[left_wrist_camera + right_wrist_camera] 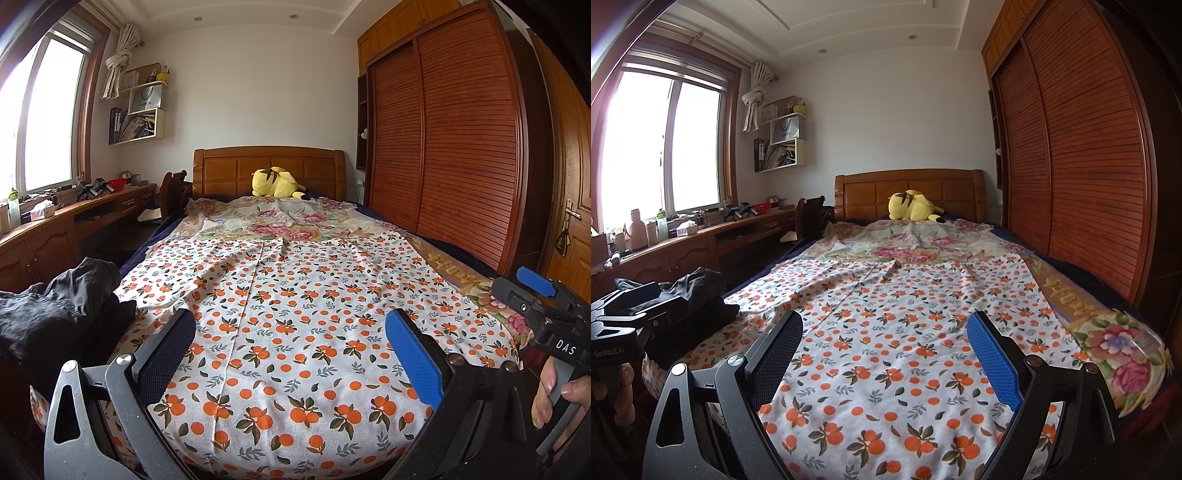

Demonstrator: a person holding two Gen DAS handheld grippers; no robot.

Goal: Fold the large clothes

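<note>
We are standing at the foot of the bed (454, 273), both grippers held low and level, looking along the mattress toward the headboard. An orange-print sheet (295, 314) is lying spread flat over the near half of the bed, with a floral blanket (280, 225) beyond it and a yellow plush toy (277, 182) resting against the headboard. The task's thing, as we are judging it, is the dark clothing (55, 306): it is sitting bunched in a loose heap on the near left corner of the bed, crumpled rather than laid out or squared, so no finished fold is showing. Whether this heap is waiting its turn or others are folded out of view, we cannot tell. Any fold on it is calling for a grip on an edge or shoulder line, then lifting and spreading it onto the flat sheet, with both grippers working apart to pull the cloth taut. The left gripper (291, 354) is hovering just right of the heap, its jaws standing wide apart and holding nothing. The right gripper (886, 354) is hovering over the middle of the sheet, jaws likewise spread and empty; a hand (557, 391) is wrapping its handle.
</note>
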